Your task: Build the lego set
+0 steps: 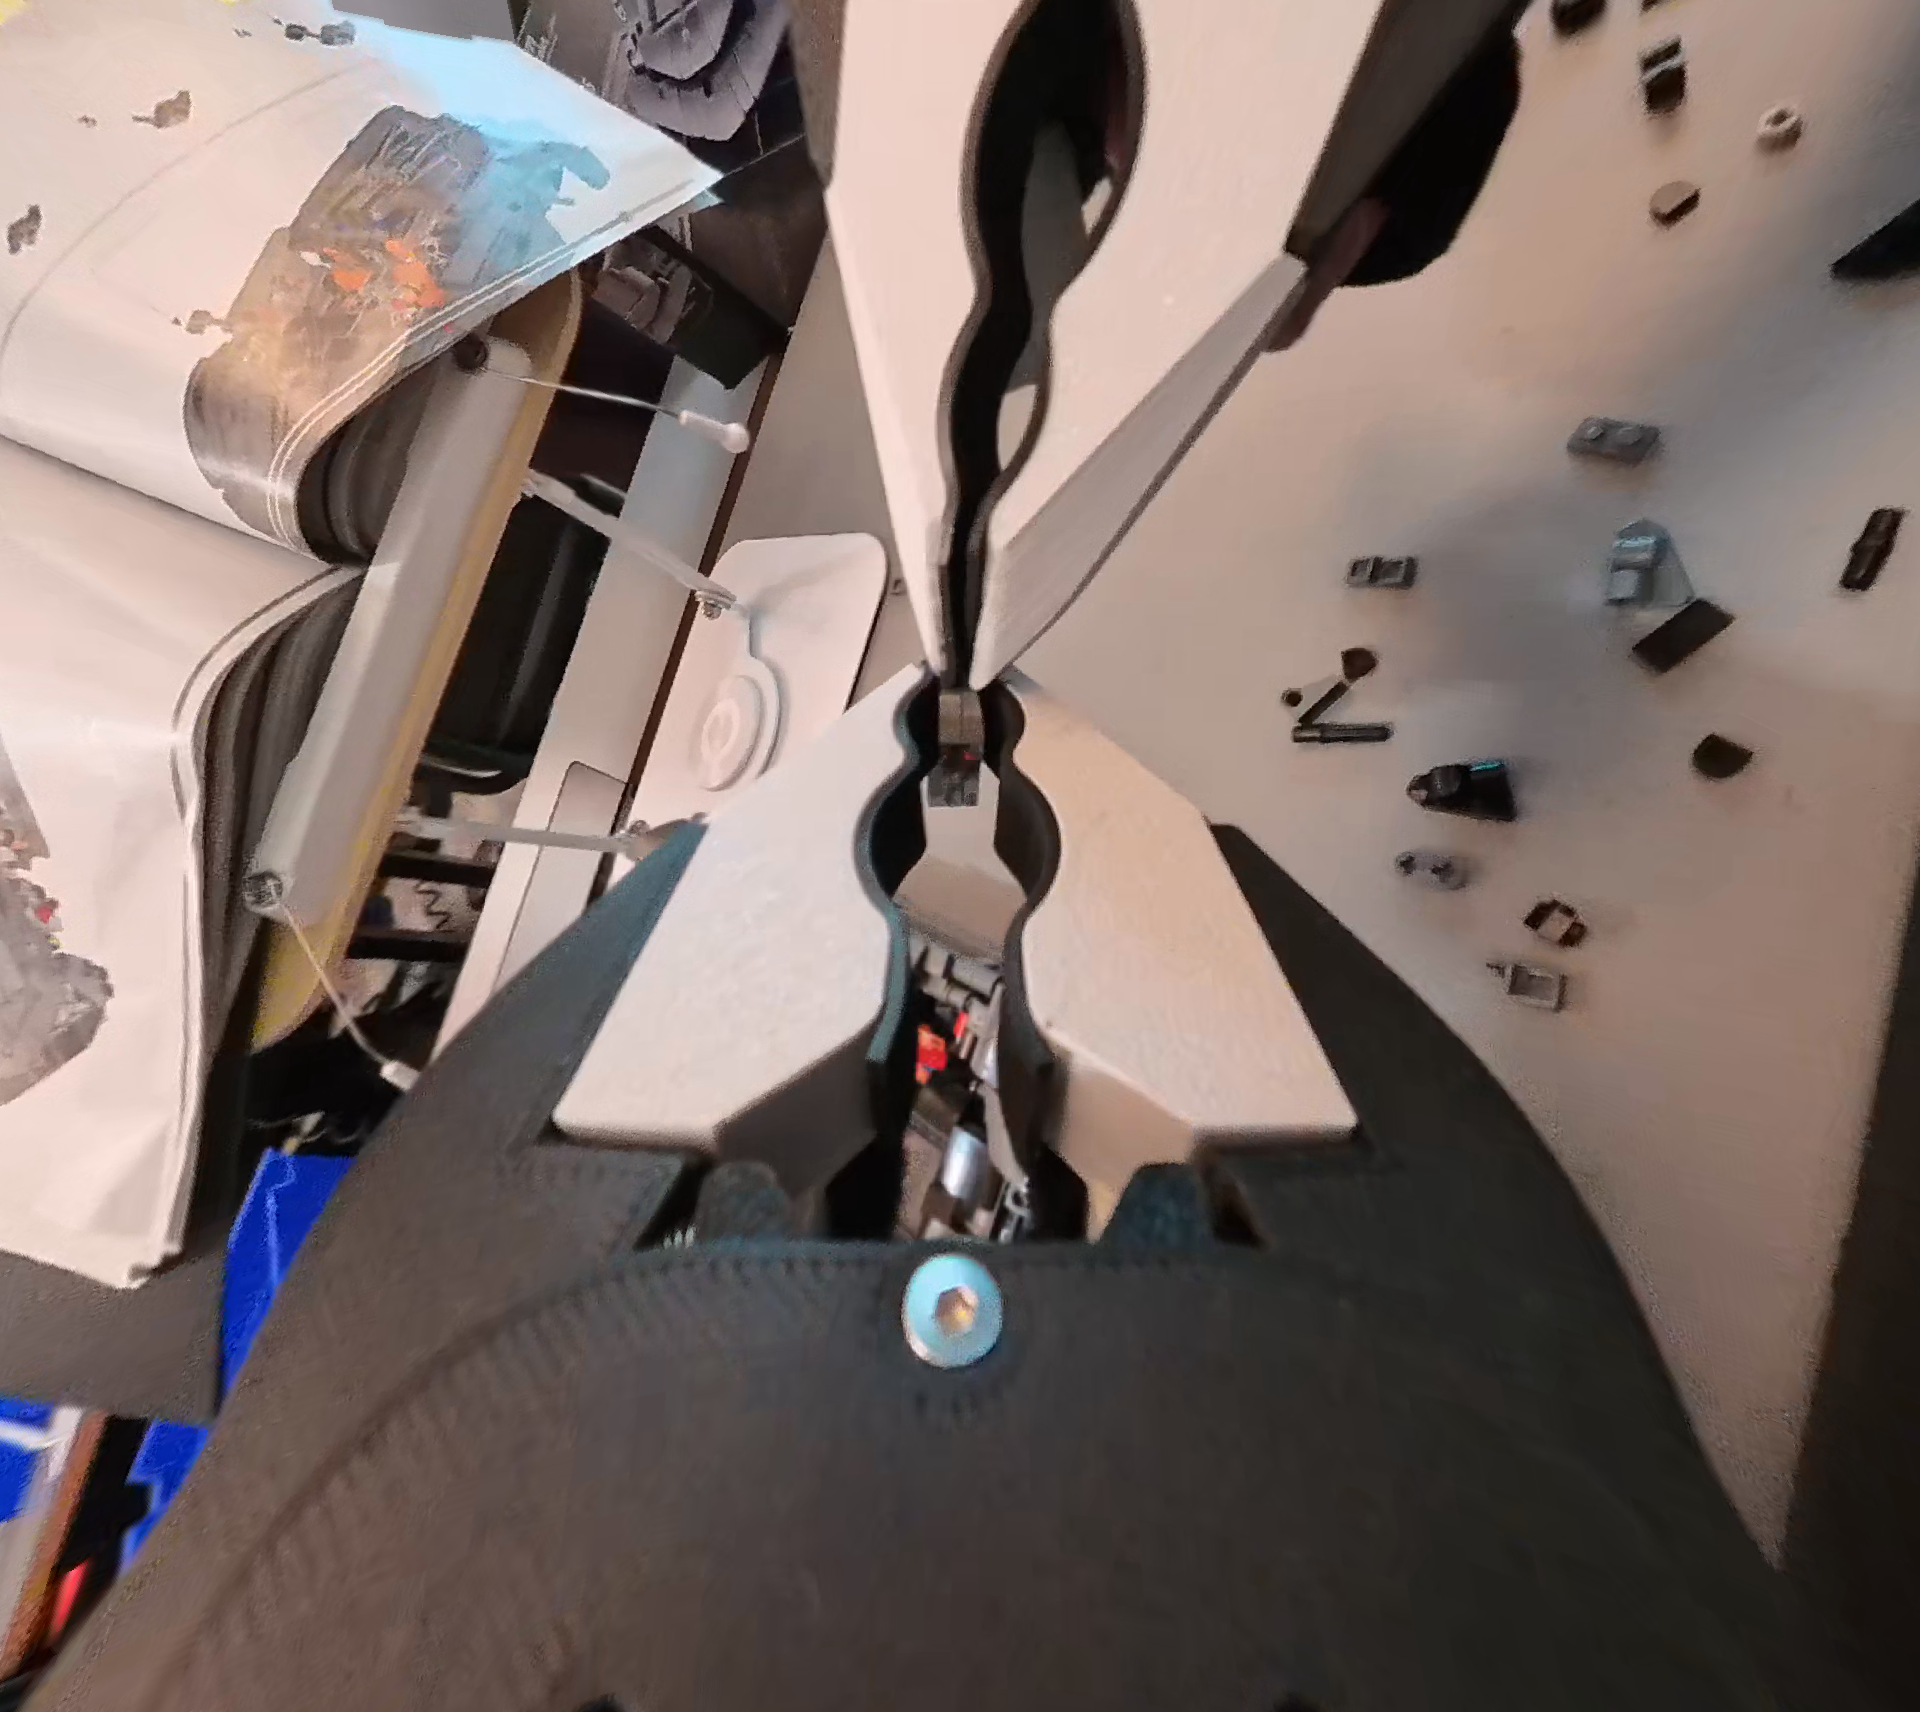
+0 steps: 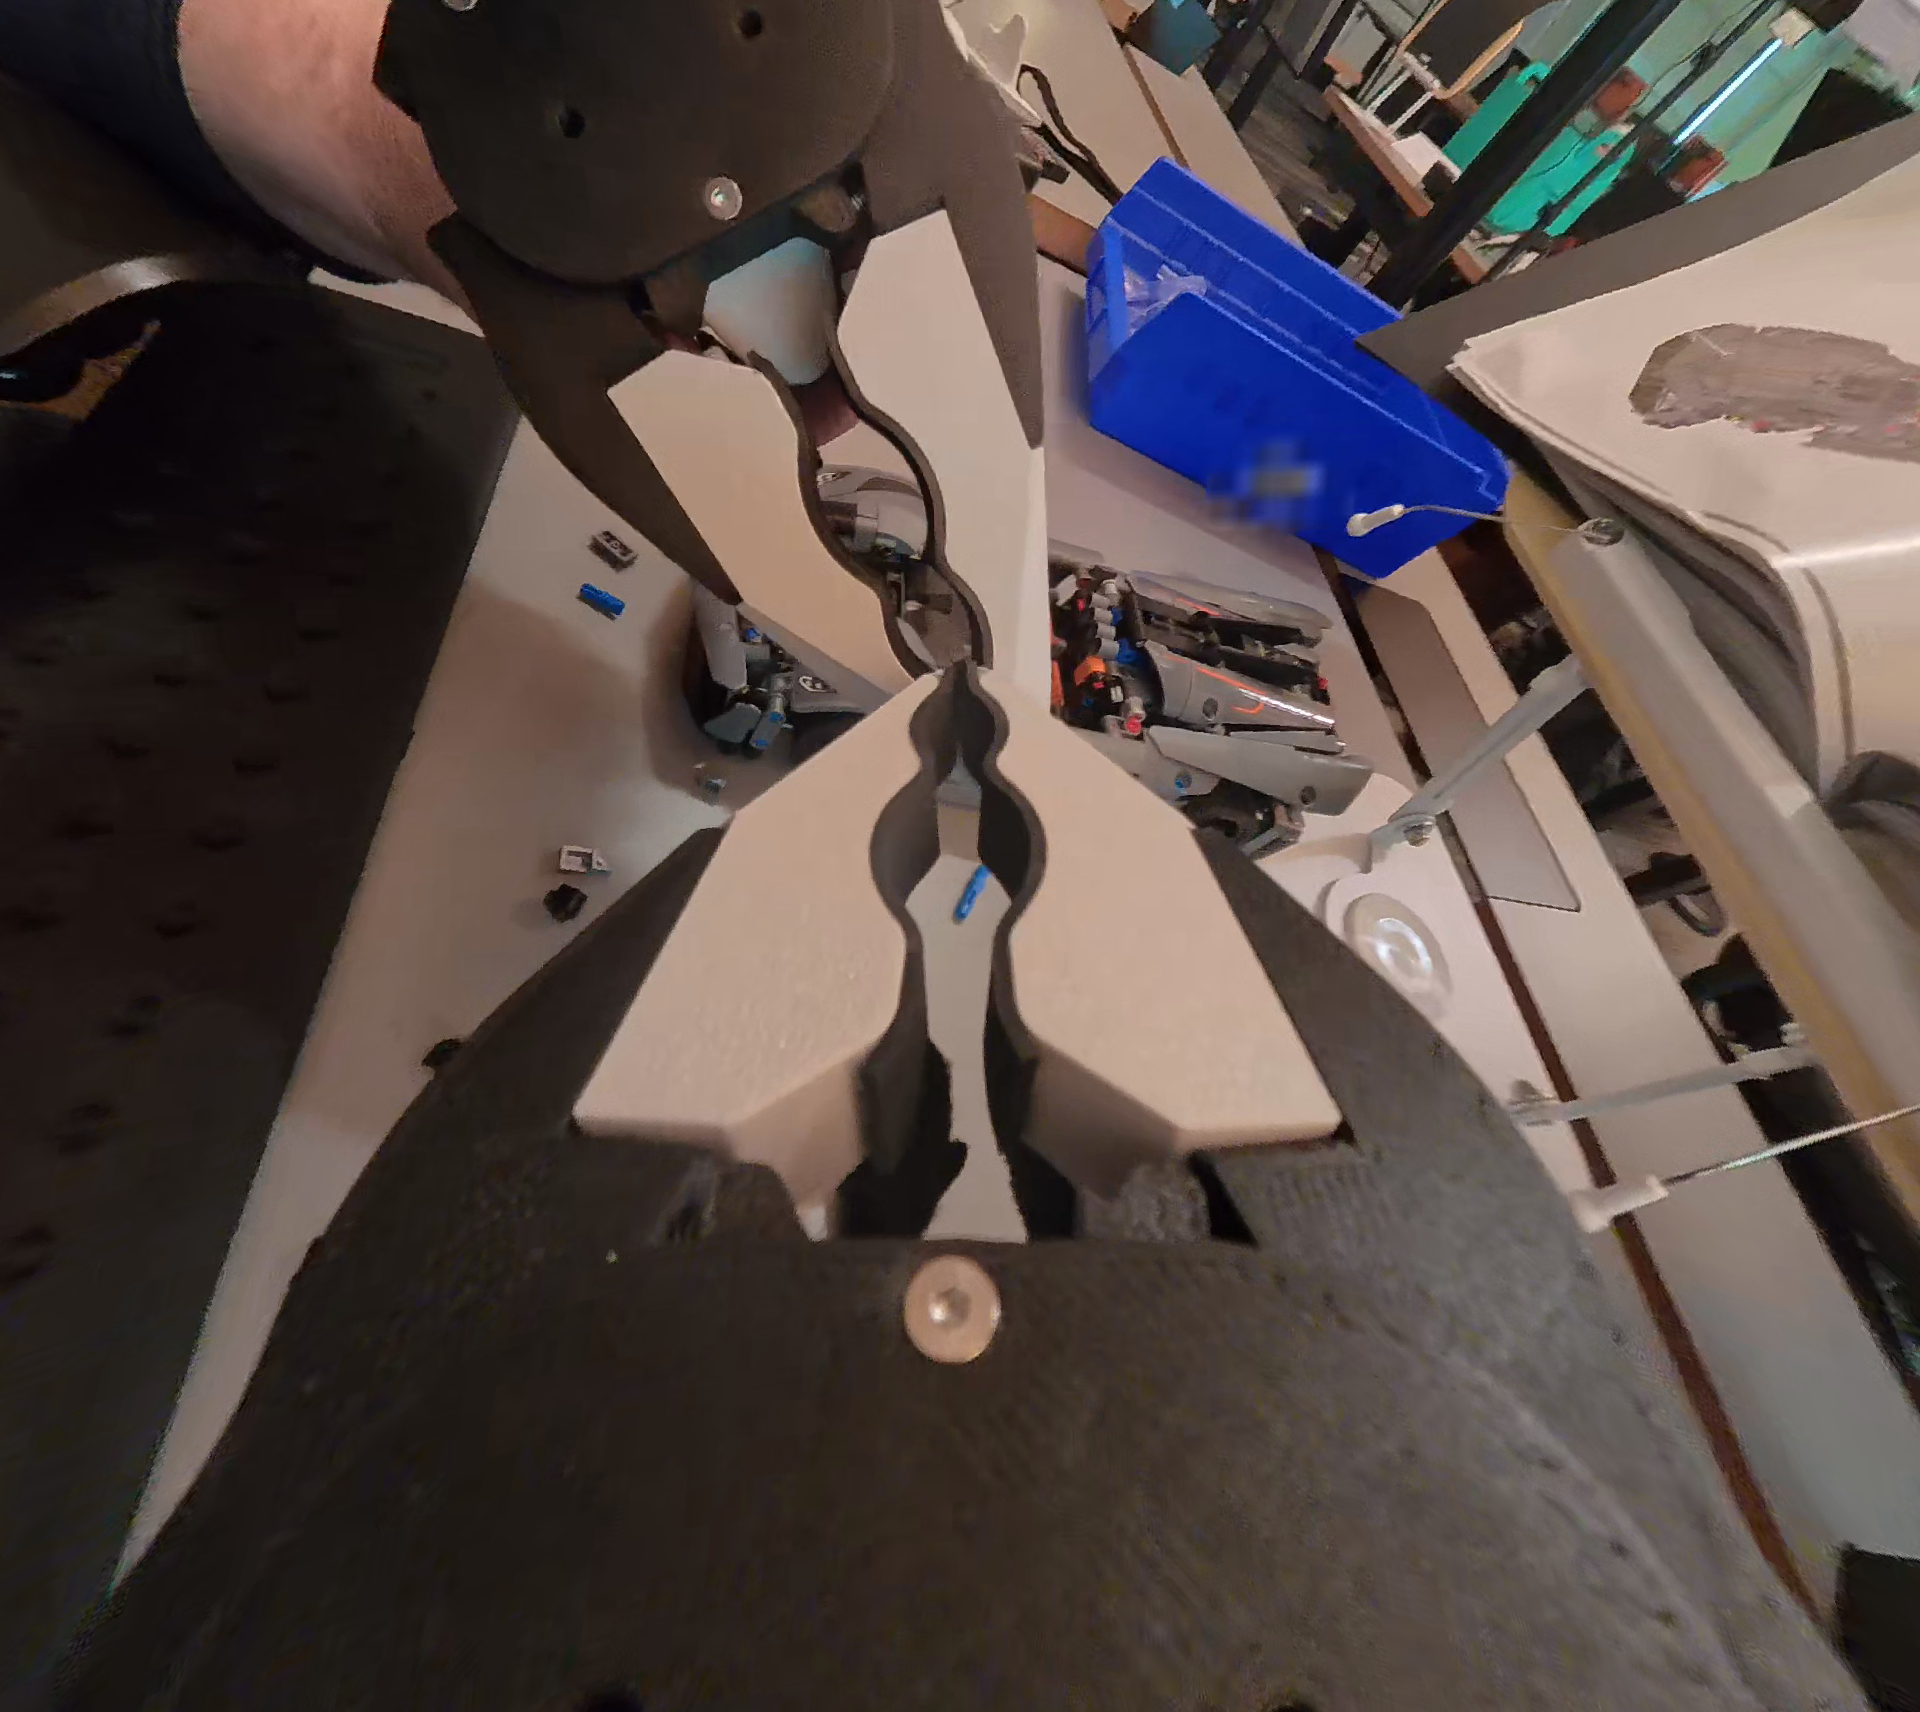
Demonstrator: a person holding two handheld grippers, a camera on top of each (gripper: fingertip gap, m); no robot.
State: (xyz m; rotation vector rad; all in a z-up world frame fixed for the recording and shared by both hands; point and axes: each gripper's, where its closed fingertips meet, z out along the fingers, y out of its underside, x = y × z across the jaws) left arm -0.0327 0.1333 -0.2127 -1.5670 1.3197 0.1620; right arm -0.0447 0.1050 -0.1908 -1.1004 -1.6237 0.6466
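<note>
Meeting tip to tip above the white table [image 1: 1195,623], the left gripper [image 1: 958,732] and right gripper [image 2: 961,706] both pinch one small black lego piece [image 1: 958,743]. The half-built grey lego model [image 2: 1195,675] lies beneath them, near the table's edge beside the blue bin [image 2: 1247,374].

Both pictures are lit by soft indoor light with a warm tone. The white table [image 1: 1195,644] is bright, and the small loose bricks [image 1: 1455,789] throw soft grey shadows on it. The wide lens bends straight lines strongly near the edges. The open booklet [image 1: 156,374] is blurred, and the blue bin [image 2: 1278,384] looks slightly soft.
</note>
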